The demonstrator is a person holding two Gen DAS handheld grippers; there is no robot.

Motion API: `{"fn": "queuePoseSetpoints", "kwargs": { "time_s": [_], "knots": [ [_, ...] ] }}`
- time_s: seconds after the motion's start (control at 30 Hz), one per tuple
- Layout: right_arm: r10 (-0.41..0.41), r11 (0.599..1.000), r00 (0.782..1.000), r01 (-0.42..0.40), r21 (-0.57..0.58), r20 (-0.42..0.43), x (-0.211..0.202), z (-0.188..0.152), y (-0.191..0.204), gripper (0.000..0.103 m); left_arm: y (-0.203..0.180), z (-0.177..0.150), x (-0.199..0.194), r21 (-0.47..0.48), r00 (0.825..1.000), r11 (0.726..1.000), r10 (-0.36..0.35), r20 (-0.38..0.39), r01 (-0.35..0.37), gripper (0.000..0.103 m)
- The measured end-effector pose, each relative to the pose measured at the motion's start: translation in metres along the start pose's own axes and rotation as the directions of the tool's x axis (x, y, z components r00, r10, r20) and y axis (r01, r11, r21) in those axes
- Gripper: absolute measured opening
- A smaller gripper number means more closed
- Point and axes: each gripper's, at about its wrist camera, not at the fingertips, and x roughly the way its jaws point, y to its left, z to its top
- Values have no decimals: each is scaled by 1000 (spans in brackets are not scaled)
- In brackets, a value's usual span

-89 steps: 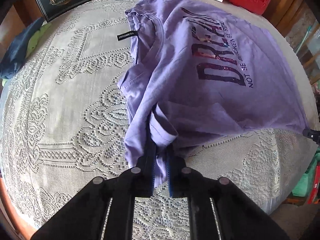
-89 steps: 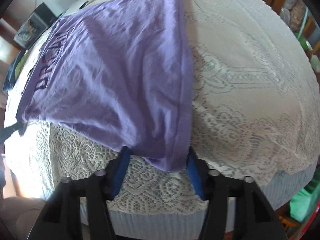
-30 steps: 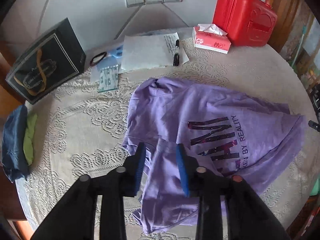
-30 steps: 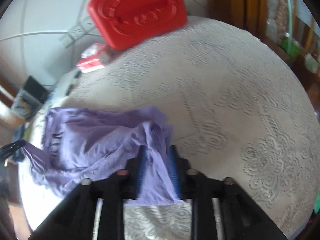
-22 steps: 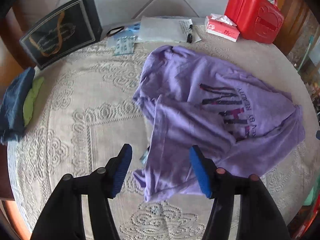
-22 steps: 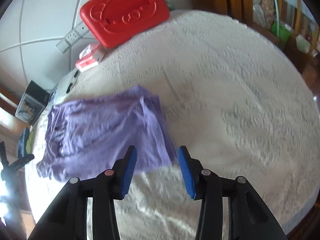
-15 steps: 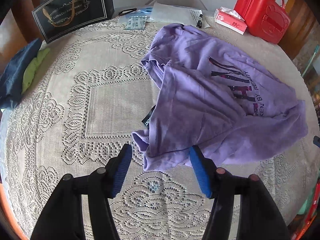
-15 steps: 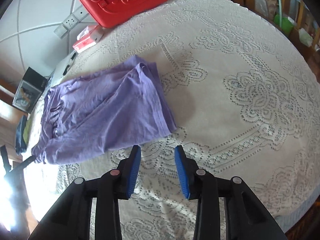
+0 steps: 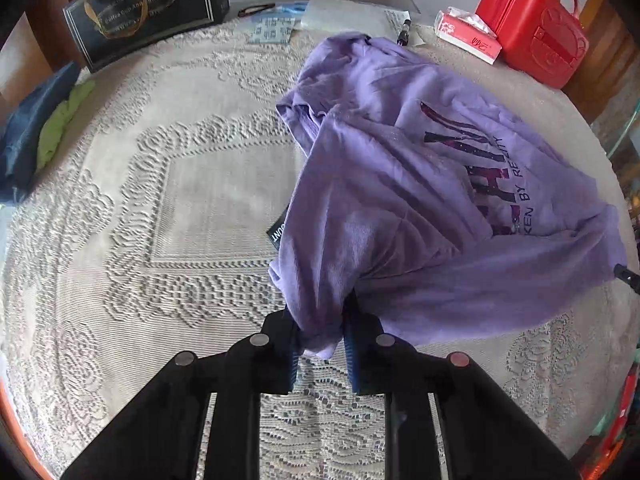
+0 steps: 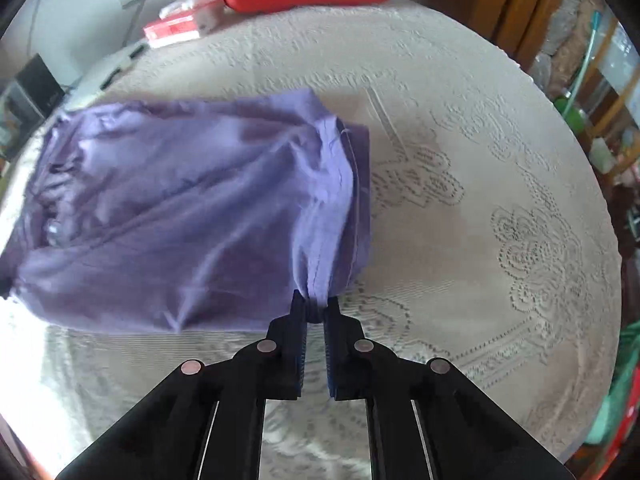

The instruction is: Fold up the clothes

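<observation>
Both grippers point steeply down at the table. The left gripper [image 9: 320, 340] has just been closing, and its blue pads are now pinched on a bunched corner of the purple t-shirt [image 9: 400, 200], near edge, with cloth squeezed between them. The right gripper [image 10: 315, 312] has just been closing too, jaws nearly together, with a gathered fold of the shirt's hem clamped at the fingertips.

The shirt itself lies crumpled and roughly doubled over on the cream lace tablecloth [image 9: 180, 200], toward the right half of the round table in the left wrist view. You can see part of the dark lettering on top, and a black neck label [image 9: 277, 233] pokes out from under the left edge.

Around the back rim of the table: a red plastic case [image 9: 536, 28], a red-and-white tissue box [image 9: 468, 36] just beside it, a black gift bag [image 9: 144, 8], some papers [image 9: 352, 14] with a pen. Some dark blue and green cloth [image 9: 36, 128] sits at the far left edge. White wall with outlets behind, wooden furniture off to the right.
</observation>
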Motion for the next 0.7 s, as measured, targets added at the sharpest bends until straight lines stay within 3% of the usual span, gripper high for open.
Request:
{"fn": "queuePoseSetpoints", "kwargs": {
  "time_s": [0.1, 0.2, 0.3, 0.37, 0.43, 0.5, 0.53, 0.57, 0.63, 0.67, 0.7],
  "knots": [
    [84, 996, 995, -84, 11, 49, -43, -9, -8, 8, 1, -7, -27, 19, 1000, 999, -27, 14, 26, 18],
    [178, 983, 984, -179, 37, 27, -78, -35, -23, 8, 7, -20, -46, 33, 999, 999, -39, -1, 39, 18],
    [203, 978, 977, -200, 50, -60, -80, -62, -29, 8, 8, -36, -38, 47, 996, 998, -29, -85, 33, 18],
    [209, 977, 964, -199, 73, -162, -63, -83, -34, 8, 6, -47, -24, 70, 987, 997, -14, -159, 25, 18],
    [207, 977, 950, -187, 107, -235, -44, -96, -40, 17, 7, -54, -17, 85, 979, 996, -14, -202, 31, 21],
    [156, 985, 954, -130, 115, -255, -37, -97, -47, 27, 6, -48, -24, 107, 981, 994, -7, -194, 28, 47],
    [139, 987, 958, -112, 117, -252, -37, -95, -50, 27, 5, -42, -31, 116, 984, 993, -7, -176, 28, 74],
    [134, 987, 964, -108, 122, -229, -41, -88, -54, 28, 5, -34, -39, 120, 989, 992, -13, -148, 31, 89],
    [118, 989, 977, -100, 105, -176, -50, -66, -56, 31, 7, -10, -55, 113, 994, 992, -39, -97, 50, 92],
    [110, 991, 983, -97, 94, -144, -55, -54, -56, 40, 8, 5, -59, 108, 995, 992, -55, -80, 63, 92],
    [114, 991, 986, -103, 90, -118, -57, -40, -56, 56, 8, 23, -61, 106, 996, 992, -68, -66, 75, 92]
  ]
}}
